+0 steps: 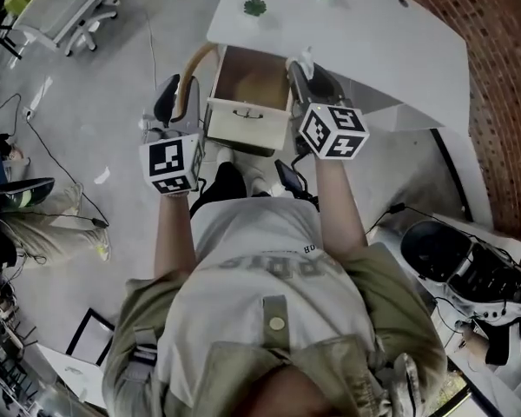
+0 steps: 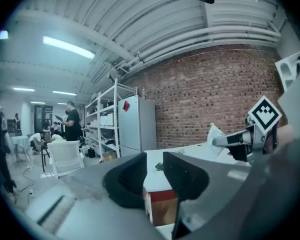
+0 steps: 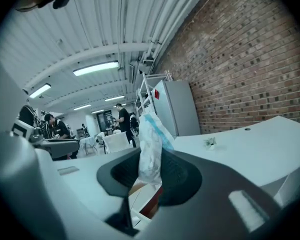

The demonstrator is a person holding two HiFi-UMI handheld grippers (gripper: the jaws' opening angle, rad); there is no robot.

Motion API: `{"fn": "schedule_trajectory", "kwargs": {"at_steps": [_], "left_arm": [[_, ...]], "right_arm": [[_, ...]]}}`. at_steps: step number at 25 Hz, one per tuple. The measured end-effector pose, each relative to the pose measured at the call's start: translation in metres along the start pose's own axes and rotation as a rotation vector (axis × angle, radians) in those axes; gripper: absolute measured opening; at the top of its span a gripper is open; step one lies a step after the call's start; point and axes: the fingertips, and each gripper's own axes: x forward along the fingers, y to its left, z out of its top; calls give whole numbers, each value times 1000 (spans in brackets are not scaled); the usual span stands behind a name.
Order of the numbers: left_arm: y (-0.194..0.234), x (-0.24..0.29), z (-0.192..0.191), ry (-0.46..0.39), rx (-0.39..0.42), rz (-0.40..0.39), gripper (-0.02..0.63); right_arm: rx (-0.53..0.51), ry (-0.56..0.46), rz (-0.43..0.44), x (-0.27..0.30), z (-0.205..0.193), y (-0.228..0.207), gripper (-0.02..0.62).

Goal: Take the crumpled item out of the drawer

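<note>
In the head view, the white crumpled item (image 1: 306, 56) is seen pinched at the tips of the right gripper (image 1: 302, 66), by the far right corner of the open drawer (image 1: 247, 122) under the white table (image 1: 373, 42). In the left gripper view, the jaws of the left gripper (image 2: 154, 176) are held narrowly apart with nothing between them. In the right gripper view, the item is clamped upright between the pads, with a brick wall (image 3: 250, 59) behind.

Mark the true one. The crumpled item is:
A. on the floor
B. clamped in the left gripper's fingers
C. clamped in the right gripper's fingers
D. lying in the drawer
C: in the right gripper view the white crumpled item stands pinched between the fingers of the right gripper.
</note>
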Motion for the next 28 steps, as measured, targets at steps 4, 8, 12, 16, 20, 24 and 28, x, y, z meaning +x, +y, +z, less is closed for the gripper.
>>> {"fn": "schedule_trajectory", "kwargs": {"at_steps": [4, 8, 12, 16, 20, 24, 28], "left_arm": [[0, -3, 10, -23, 5, -6, 104], [-5, -6, 33, -42, 22, -20, 46], [-8, 1, 52, -67, 38, -32, 8], [-5, 7, 63, -88, 49, -37, 8], [-1, 9, 66, -90, 58, -41, 8], [-1, 16, 69, -93, 74, -51, 8], [1, 20, 68, -90, 77, -54, 8]], "right_arm": [[-39, -63, -7, -14, 16, 13, 98], [-76, -120, -19, -32, 44, 25, 97], [-126, -180, -24, -40, 69, 33, 97], [-144, -215, -26, -42, 83, 37, 97], [-144, -243, -31, -44, 94, 40, 97], [-144, -255, -39, -41, 99, 37, 97], [-142, -263, -44, -39, 100, 37, 97]]}}
